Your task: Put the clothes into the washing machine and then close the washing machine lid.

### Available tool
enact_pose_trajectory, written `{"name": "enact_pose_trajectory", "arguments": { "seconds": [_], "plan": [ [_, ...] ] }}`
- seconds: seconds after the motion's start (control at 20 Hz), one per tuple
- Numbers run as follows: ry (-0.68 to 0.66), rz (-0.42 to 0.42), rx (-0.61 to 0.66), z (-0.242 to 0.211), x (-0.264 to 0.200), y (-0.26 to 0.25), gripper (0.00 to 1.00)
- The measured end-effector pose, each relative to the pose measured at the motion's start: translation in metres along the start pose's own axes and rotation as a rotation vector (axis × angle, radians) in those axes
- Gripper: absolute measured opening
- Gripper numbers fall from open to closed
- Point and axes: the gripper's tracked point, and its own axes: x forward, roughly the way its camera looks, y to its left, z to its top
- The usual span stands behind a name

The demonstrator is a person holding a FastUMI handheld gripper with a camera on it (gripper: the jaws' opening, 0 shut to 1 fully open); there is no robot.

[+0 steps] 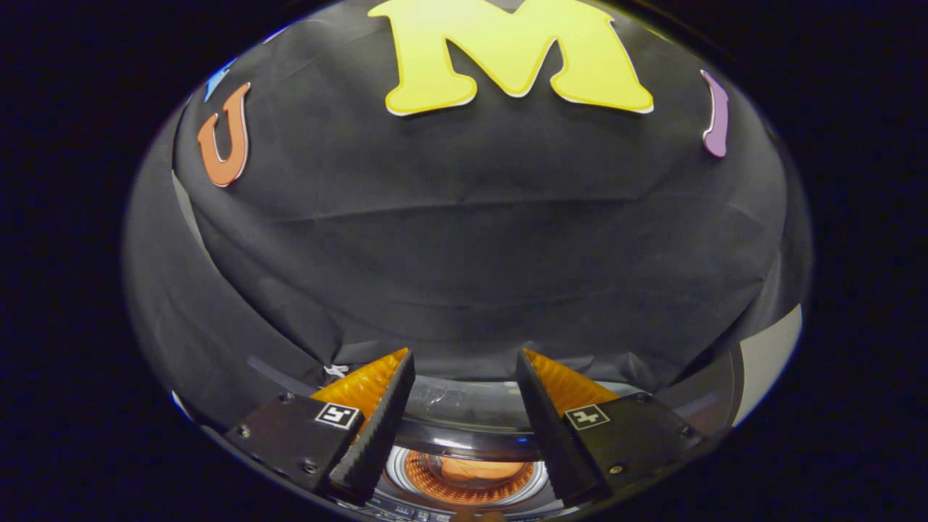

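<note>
Currently: gripper (464,377) hovering, jaws apart, gripping nothing; washer (467,475) lower centre, lid (464,409) standing open. Risk: fingers slipping off lid rim.

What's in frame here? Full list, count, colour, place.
washing machine: 1, dark glossy rim, below and between the fingers, under the booth wall.
drum: 1, round opening glowing orange, between the fingers near their bases.
clothes: 1 orange lump, apparently inside the drum; hard to tell more.
booth wall: 1, black cloth, beyond the fingers.
panel: 1, pale, right of the cloth.
gripper: 1, fingers open, nothing between them.
</note>
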Motion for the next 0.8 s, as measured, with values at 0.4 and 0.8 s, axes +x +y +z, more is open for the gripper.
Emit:
{"name": "enact_pose_trajectory", "arguments": {
  "seconds": [0.4,0.8],
  "plan": [
    [-0.017,0.003,-0.004,-0.014,-0.015,0.003,0.89],
    [-0.028,0.003,-0.003,-0.026,-0.024,0.006,0.89]
  ]
}}
